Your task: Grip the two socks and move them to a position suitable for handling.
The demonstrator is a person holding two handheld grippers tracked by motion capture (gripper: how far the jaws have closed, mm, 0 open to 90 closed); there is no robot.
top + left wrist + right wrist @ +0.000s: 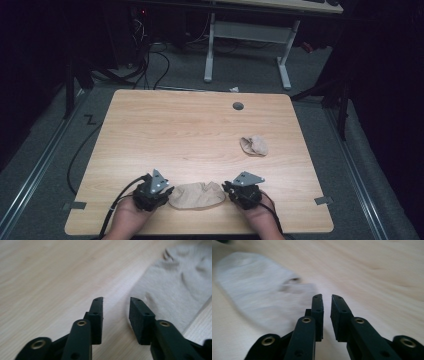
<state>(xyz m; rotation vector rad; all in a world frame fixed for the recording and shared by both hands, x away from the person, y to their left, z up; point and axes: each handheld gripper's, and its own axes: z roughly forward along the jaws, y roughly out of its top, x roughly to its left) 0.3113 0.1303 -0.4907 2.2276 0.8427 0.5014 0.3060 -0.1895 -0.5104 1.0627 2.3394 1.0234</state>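
High view: a beige sock (196,195) lies flat near the front edge of the wooden table (165,130), stretched between the left gripper (159,192) and the right gripper (235,191), one at each end, probably so it can be smoothed or folded. A second sock (254,145), bunched up, sits well apart, farther back on the right. In the left gripper view the jaws stand spread with bare wood between them, and the sock (175,290) lies just beside the right-hand jaw, not pinched. In the right gripper view the jaws stand parted by a narrow gap and hold nothing; the sock (257,287) lies to their left, blurred.
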